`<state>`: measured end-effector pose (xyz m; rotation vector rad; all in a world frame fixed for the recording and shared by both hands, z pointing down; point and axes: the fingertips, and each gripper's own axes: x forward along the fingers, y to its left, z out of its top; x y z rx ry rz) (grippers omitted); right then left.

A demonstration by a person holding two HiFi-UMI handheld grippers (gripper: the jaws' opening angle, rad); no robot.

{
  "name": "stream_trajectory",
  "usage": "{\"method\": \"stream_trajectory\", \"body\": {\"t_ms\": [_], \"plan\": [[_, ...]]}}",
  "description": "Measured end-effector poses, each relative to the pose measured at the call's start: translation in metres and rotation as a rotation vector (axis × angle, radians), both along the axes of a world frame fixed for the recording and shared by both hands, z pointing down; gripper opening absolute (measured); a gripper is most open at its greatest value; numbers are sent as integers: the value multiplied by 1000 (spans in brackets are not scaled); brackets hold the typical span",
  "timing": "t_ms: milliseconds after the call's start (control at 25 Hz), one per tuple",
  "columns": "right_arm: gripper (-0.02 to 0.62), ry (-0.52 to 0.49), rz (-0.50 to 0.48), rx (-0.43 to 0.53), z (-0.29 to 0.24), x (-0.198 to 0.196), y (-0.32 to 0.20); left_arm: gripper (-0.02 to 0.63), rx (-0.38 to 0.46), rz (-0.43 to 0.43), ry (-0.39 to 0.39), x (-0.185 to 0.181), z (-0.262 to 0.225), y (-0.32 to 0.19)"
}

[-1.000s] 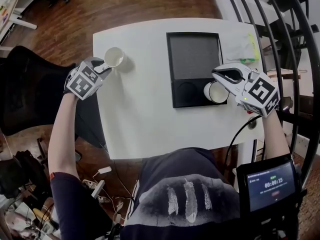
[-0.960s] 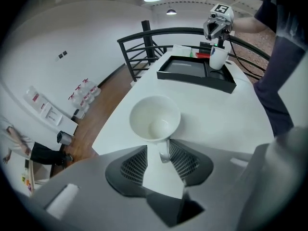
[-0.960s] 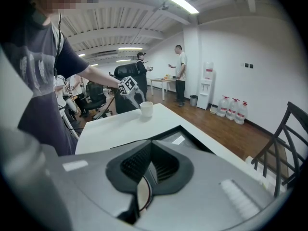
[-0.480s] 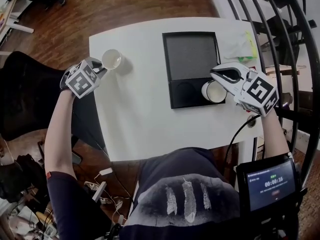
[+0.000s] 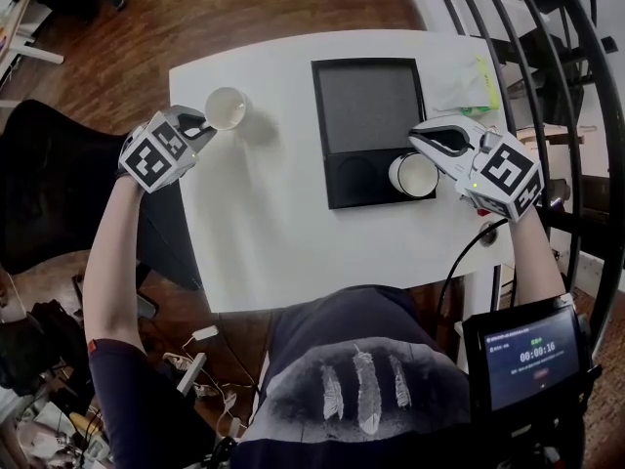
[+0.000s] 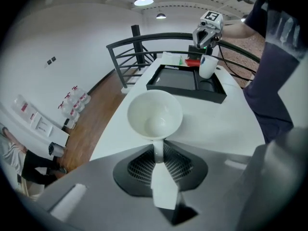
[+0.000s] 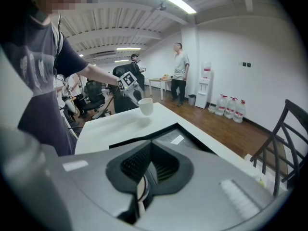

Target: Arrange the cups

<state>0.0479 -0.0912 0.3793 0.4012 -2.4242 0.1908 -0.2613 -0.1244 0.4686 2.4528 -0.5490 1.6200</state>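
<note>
My left fingers (image 5: 201,125) just closed on a cup (image 5: 225,107) by its handle. My right fingers (image 5: 430,145) pinch another cup (image 5: 412,176) at the tray (image 5: 366,96).

Left cup (image 5: 225,107) and right cup (image 5: 414,175): white, smooth, faint sheen, looked like glazed ceramic. Table (image 5: 283,233) top was smooth matt white, laminate-like. Tray (image 5: 319,135) was black with a dull rim; its upper panel was grey and finely grained. Floor (image 5: 244,3) at top of the head view was dark wood planks with a sheen. Railing (image 6: 136,42), upper centre in the left gripper view, looked like black painted metal
</note>
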Motion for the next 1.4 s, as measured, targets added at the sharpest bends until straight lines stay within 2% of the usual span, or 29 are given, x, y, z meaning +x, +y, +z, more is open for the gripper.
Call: {"method": "stream_trajectory", "body": {"t_ms": [280, 560, 720, 880, 1200, 1400], "plan": [[3, -18, -3, 16, 0, 2, 1, 63, 73, 127, 93, 61, -54, 1], [3, -46, 18, 31, -3, 14, 4, 64, 112, 271, 104, 114, -81, 16], [3, -50, 30, 33, 4, 24, 8, 64, 95, 324, 110, 142, -71, 32], [3, -55, 36, 29, 7, 28, 11, 64, 52, 364, 90, 154, -48, 52], [3, -53, 27, 23, 6, 22, 10, 64, -33, 368, 119, 169, -9, 85], [3, -55, 23, 17, 7, 29, 15, 64, -72, 365, 111, 175, 7, 102]]}}
